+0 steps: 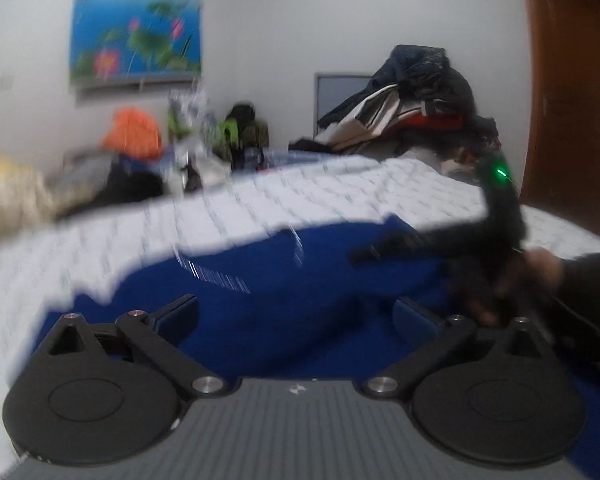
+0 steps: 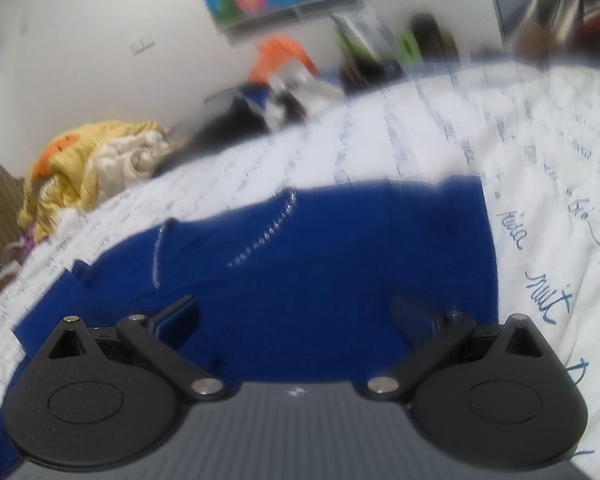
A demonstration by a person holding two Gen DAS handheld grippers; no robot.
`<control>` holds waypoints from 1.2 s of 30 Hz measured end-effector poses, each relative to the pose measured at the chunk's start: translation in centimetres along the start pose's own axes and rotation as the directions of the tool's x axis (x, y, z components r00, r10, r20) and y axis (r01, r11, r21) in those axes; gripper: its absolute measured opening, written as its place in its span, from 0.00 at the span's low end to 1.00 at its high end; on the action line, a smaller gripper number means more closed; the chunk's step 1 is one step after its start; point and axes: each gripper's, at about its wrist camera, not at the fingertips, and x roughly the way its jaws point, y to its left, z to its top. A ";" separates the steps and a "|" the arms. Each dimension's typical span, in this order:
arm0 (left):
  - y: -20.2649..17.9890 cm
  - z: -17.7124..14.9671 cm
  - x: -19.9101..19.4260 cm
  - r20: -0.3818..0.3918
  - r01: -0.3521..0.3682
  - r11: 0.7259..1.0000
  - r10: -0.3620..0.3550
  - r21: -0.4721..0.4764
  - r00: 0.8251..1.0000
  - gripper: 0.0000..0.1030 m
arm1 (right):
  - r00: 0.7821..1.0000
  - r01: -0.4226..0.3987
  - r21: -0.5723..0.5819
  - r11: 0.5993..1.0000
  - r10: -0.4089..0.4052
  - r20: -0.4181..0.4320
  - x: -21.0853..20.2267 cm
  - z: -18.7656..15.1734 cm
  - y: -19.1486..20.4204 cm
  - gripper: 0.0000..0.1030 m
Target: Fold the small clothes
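Note:
A dark blue garment (image 1: 284,280) with a line of small shiny studs lies spread on the white printed bed sheet (image 1: 260,200). My left gripper (image 1: 296,314) is open just above it, with blue cloth between the fingers. In the left wrist view the right gripper (image 1: 384,246) shows at the right, held by a hand over the garment. In the right wrist view my right gripper (image 2: 296,314) is open low over the same blue garment (image 2: 300,248), near its right edge. Both views are blurred.
A heap of dark clothes (image 1: 412,104) is piled at the far right of the bed. Yellow and cream cloth (image 2: 92,160) lies at the far left, with orange and dark items (image 1: 134,132) along the wall. A brown door (image 1: 572,96) stands at the right.

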 end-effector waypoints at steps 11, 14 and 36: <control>8.2 -5.2 0.2 -0.118 -0.135 0.900 0.094 -0.414 0.989 1.00 | 0.885 -0.154 0.318 0.936 0.273 -0.377 3.7 2.9 5.5 0.92; 8.9 -5.2 0.5 -0.123 -0.138 0.898 0.094 -0.419 0.988 1.00 | 0.889 -0.122 0.276 0.953 0.229 -0.396 4.0 2.6 6.4 0.87; 7.7 -5.7 0.2 -0.115 -0.138 0.900 0.099 -0.414 0.988 1.00 | 0.904 -0.088 0.262 0.961 0.187 -0.384 3.9 2.4 6.1 0.08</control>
